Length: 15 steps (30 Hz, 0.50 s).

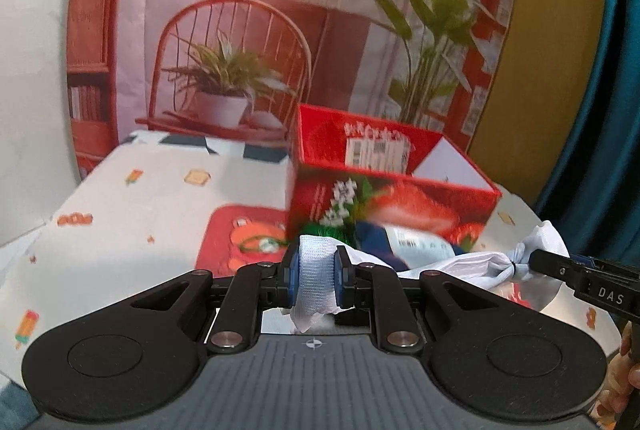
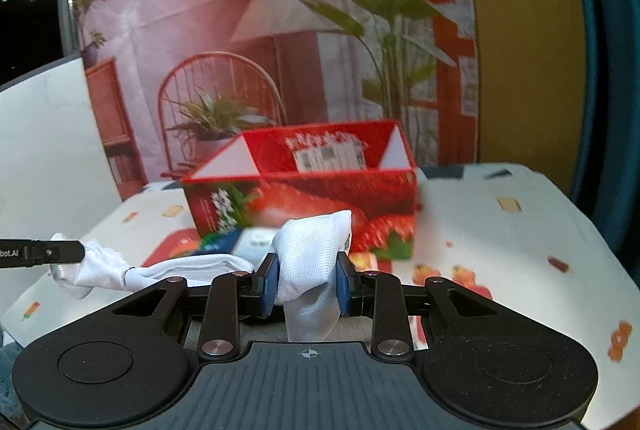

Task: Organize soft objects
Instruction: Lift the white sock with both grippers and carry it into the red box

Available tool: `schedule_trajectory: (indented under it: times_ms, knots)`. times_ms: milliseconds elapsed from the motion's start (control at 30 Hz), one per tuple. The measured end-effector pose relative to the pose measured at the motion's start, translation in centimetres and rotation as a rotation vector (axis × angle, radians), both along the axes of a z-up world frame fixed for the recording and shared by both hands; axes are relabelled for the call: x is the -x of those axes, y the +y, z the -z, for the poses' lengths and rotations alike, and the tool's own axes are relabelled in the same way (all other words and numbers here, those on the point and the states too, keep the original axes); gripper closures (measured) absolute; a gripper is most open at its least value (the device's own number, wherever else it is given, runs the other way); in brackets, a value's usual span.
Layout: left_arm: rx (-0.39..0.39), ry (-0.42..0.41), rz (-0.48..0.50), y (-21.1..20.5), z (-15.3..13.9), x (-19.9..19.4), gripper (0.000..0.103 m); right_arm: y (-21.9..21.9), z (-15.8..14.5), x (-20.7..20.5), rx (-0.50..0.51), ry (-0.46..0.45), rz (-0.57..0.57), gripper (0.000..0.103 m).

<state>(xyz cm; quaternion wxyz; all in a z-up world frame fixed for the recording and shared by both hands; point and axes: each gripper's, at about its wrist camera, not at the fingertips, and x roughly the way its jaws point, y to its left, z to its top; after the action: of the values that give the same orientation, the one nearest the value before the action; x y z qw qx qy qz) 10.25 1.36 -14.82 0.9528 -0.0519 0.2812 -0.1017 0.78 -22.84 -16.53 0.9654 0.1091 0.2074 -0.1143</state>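
Both grippers pinch one white cloth (image 1: 452, 264): left gripper (image 1: 314, 270) on one end, right gripper (image 2: 307, 280) on the other, stretched above the desk (image 1: 132, 214) before the red box (image 2: 304, 194).

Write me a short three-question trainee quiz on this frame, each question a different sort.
1. True or false: one white cloth is held at both ends, by the left gripper and the right gripper.
2. The red strawberry box is: A) lidded B) open on top C) tipped over.
3. Fill in: the box stands ____ the cloth, seen from either wrist camera.

Key: 1 true; 2 B; 3 behind.
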Motion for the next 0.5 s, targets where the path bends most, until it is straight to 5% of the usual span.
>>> schedule_trajectory:
  times_ms: [500]
  knots:
    - [-0.008,-0.107,-0.002,-1.9,-4.7,-7.9,0.085,-3.0,-6.2,-9.3,0.119,-0.026,-0.075,0.077]
